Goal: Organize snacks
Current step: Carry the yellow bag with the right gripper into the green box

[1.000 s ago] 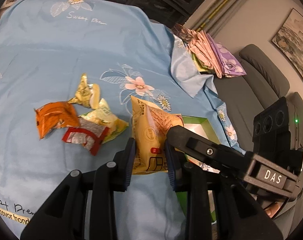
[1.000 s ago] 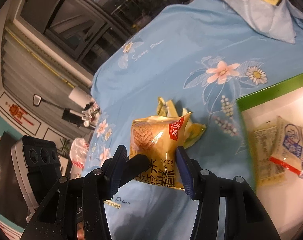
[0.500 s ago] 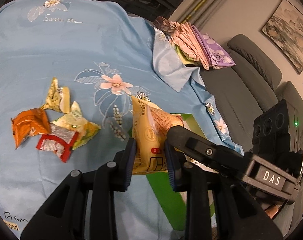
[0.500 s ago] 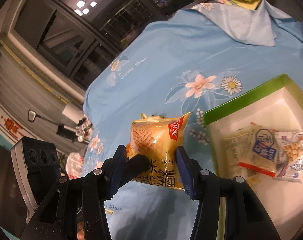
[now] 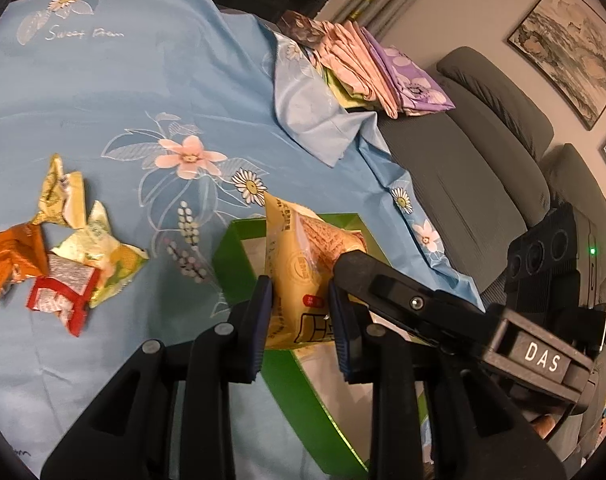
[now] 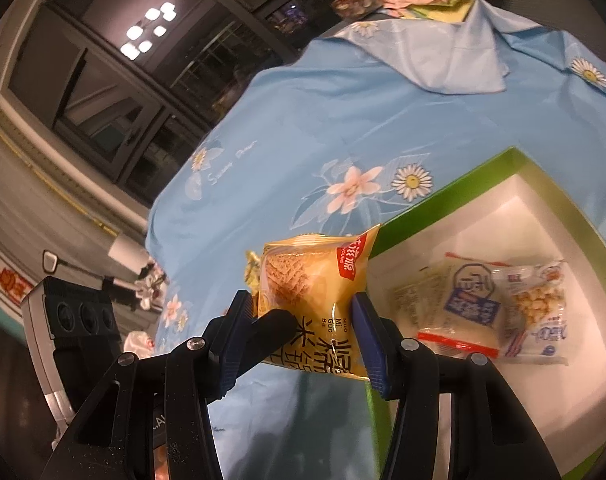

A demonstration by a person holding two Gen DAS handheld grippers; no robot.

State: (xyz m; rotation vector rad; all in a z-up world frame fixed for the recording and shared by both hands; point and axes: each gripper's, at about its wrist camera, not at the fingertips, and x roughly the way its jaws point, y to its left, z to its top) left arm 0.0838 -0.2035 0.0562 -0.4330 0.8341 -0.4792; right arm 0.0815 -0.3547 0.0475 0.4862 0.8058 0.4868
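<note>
Both grippers are shut on one yellow snack packet [image 5: 301,272], held in the air over the near-left corner of a green box [image 5: 239,264]. My left gripper [image 5: 299,308] clamps its lower end; my right gripper [image 6: 305,324] clamps it too, seen in the right wrist view [image 6: 311,280]. The green box [image 6: 443,200] has a white inside holding several snack packets [image 6: 475,308]. Loose snacks lie on the blue cloth at left: an orange packet [image 5: 13,256], a red one [image 5: 63,292] and two yellow ones [image 5: 99,248].
A blue flowered cloth [image 5: 143,80] covers the table. Folded cloths [image 5: 367,68] are stacked at its far right edge. A grey sofa [image 5: 483,152] stands to the right.
Both grippers have carried the yellow packet to the right, from over the loose snacks to over the green box's corner. The box's inside has come more into view.
</note>
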